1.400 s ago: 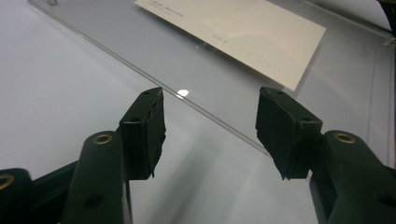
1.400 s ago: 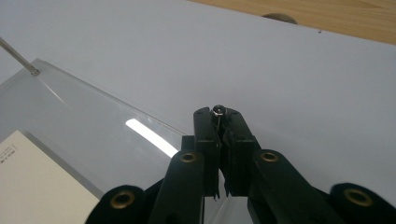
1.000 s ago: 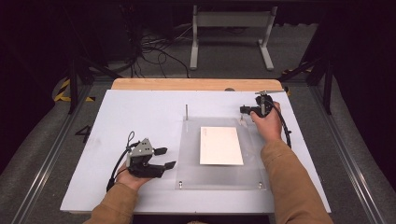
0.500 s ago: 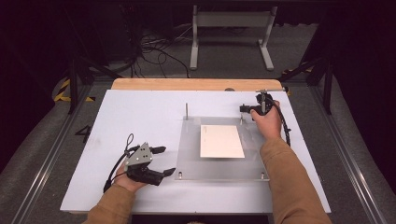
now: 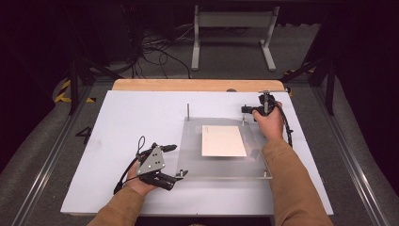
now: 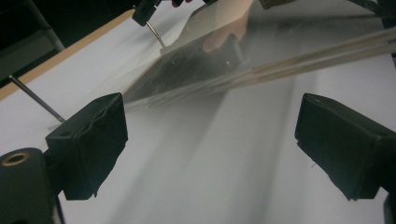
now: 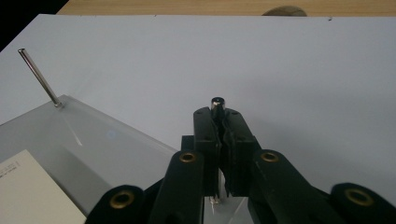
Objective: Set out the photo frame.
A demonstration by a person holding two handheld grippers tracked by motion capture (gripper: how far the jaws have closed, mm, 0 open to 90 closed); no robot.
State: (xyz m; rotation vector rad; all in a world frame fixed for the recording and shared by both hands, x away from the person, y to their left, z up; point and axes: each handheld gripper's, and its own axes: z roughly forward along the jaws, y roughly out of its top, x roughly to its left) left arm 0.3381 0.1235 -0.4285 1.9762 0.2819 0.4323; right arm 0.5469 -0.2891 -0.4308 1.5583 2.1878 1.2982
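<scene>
A dark room with stands and cables on the floor lies behind a white table (image 5: 141, 117) that has a wooden strip along its far edge. At the left, the left gripper (image 5: 170, 162) rests on the white surface in the person's hand with its jaws spread wide and nothing between them, just beside the near-left corner of a clear plastic plate (image 5: 216, 165). In the left gripper view the plate's edge (image 6: 261, 70) lies ahead of the open jaws and apart from them. On the plate's middle lies a white card (image 5: 223, 140), flat. A thin metal pin (image 5: 188, 112) stands upright at the plate's far-left corner. At the far-right corner, the right gripper (image 5: 247, 109) is clamped on a second upright pin (image 7: 216, 103), whose tip shows above the closed jaws in the right gripper view. That pin's long axis runs straight up, so any pull on it would, I judge, have to go upward. The right hand is on it; the left is well apart.
</scene>
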